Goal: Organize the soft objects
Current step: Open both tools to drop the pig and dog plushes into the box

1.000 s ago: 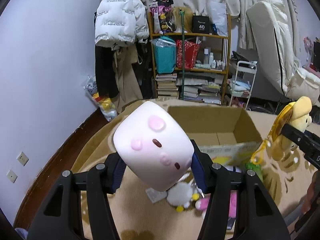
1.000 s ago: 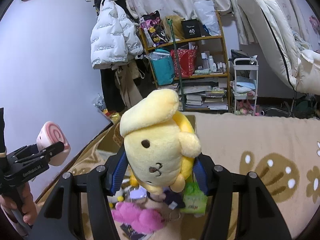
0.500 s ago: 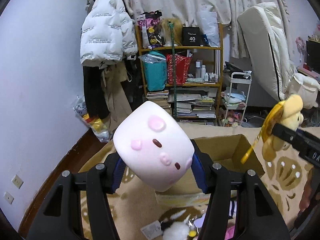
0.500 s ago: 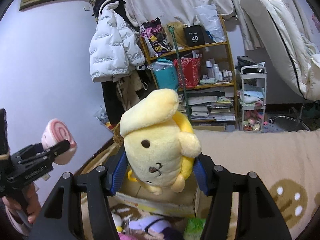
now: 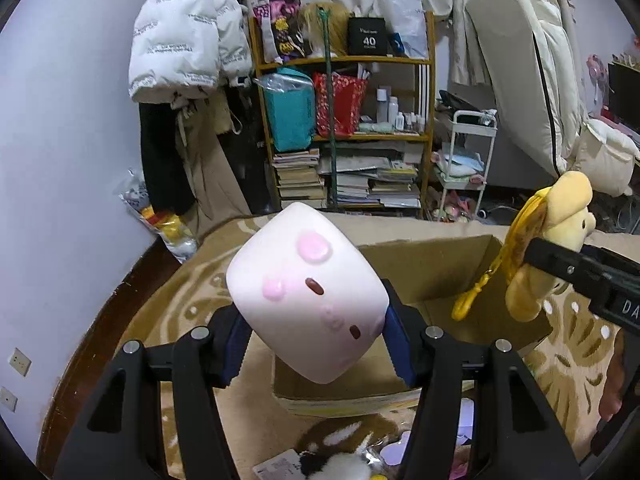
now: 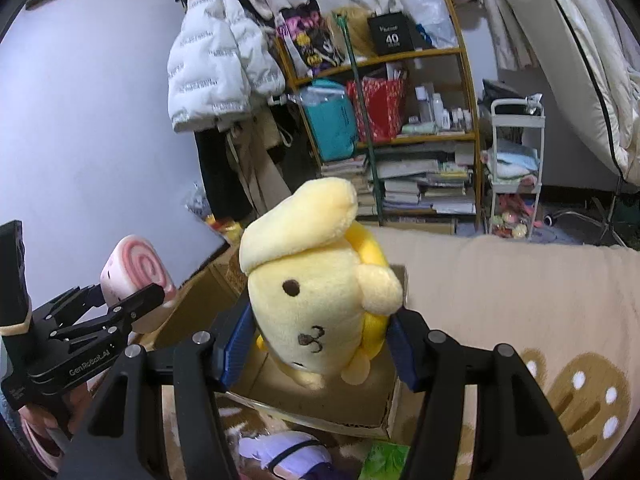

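The left gripper (image 5: 314,344) has matte black angular arms, silver round screws near each joint and dark blue ribbed pads (image 5: 396,344). The right gripper (image 6: 316,338) matches it. White lettering marks the left gripper's side at nine o'clock in the right wrist view.

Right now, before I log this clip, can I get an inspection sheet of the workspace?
Surface: beige carpet with brown paw prints.
Job's things: open brown cardboard box; pink-white marshmallow-shaped plush; yellow dog plush with a yellow clip.
Clutter: purple plush, green packet and white fluffy toy on the carpet in front of the box.
Grippers: left gripper holds the marshmallow plush, right gripper the dog plush, both near the box.
Cables: nothing seen.
Surroundings: wooden shelf of books and bags, white puffer jacket, white trolley.
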Motion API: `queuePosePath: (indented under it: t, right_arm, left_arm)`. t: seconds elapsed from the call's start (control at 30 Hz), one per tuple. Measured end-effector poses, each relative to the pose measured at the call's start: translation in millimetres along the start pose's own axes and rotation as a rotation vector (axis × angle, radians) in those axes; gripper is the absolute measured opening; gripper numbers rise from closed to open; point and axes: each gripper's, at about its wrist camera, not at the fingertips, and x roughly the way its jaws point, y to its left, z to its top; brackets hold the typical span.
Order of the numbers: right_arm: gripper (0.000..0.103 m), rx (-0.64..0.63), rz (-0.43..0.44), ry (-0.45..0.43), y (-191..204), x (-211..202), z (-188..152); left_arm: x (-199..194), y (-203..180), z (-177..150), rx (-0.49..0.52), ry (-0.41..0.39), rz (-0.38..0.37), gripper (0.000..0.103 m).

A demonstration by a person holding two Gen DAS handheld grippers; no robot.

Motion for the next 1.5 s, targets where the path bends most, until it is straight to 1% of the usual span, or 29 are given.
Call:
queuePosePath:
  t: [0.17, 0.23, 0.33, 0.47, 0.57, 0.63, 0.67, 0.7, 0.73, 0.8, 0.83, 0.87, 1.03, 1.1, 1.13, 1.17, 1.2, 1.27, 1.4, 1.5]
  right_arm:
    - [0.063, -0.003, -0.003, 0.041, -3, 12, -10]
    - [0.063, 0.003, -0.005, 0.058, -4, 18, -13]
    - [0.064, 0.014, -0.004, 0.089, -7, 25, -18]
    - [0.065, 0.009, -0.012, 0.114, -6, 28, -25]
    - [0.065, 0.002, -0.018, 0.124, -5, 28, -26]
    - [0.066, -0.008, -0.018, 0.138, -3, 28, -28]
    - [0.066, -0.012, -0.019, 0.141, -2, 28, -30]
    - [0.066, -0.017, -0.022, 0.147, -1, 28, -31]
    - [0.068, -0.024, -0.024, 0.153, 0, 27, -31]
    - [0.075, -0.031, -0.027, 0.151, 1, 25, -33]
    - [0.081, -0.033, -0.028, 0.146, 2, 24, -32]
    - [0.084, -0.032, -0.027, 0.14, 2, 22, -32]
    - [0.093, -0.024, -0.027, 0.115, 6, 11, -30]
    - [0.094, -0.024, -0.033, 0.102, 7, 5, -30]
    - [0.097, -0.026, -0.042, 0.096, 8, 2, -31]
    - [0.101, -0.029, -0.058, 0.089, 9, -1, -30]
    - [0.103, -0.035, -0.078, 0.077, 10, -5, -31]
    - [0.103, -0.042, -0.085, 0.06, 11, -13, -31]
    - [0.103, -0.046, -0.089, 0.058, 13, -24, -33]
    - [0.103, -0.05, -0.092, 0.058, 14, -34, -37]
  left_arm:
    - [9, -12, -6, 0.058, -0.016, 0.006, 0.062]
    - [12, -14, -8, 0.062, -0.007, -0.004, 0.062]
    - [18, -17, -11, 0.053, 0.018, -0.041, 0.063]
    - [23, -22, -15, 0.066, 0.041, -0.052, 0.065]
    - [23, -23, -18, 0.075, 0.049, -0.028, 0.069]
    - [23, -22, -20, 0.073, 0.059, -0.03, 0.072]
    - [22, -21, -21, 0.07, 0.055, -0.028, 0.075]
    - [21, -20, -21, 0.068, 0.049, -0.021, 0.083]
    - [18, -19, -21, 0.063, 0.036, -0.014, 0.089]
    - [14, -18, -21, 0.06, 0.019, -0.009, 0.094]
    - [13, -18, -20, 0.059, 0.016, -0.004, 0.094]
    - [12, -17, -20, 0.058, 0.017, 0.001, 0.094]
    - [8, -11, -23, 0.048, 0.035, 0.017, 0.095]
    - [5, -9, -25, 0.045, 0.036, 0.024, 0.096]
    - [3, -8, -25, 0.044, 0.036, 0.025, 0.097]
    - [1, -7, -25, 0.043, 0.035, 0.028, 0.097]
    - [-2, -6, -26, 0.041, 0.033, 0.034, 0.099]
    - [-8, -4, -29, 0.032, 0.028, 0.04, 0.1]
    - [-19, 1, -35, 0.016, 0.037, 0.044, 0.1]
    - [-27, 2, -41, 0.023, 0.047, 0.053, 0.1]
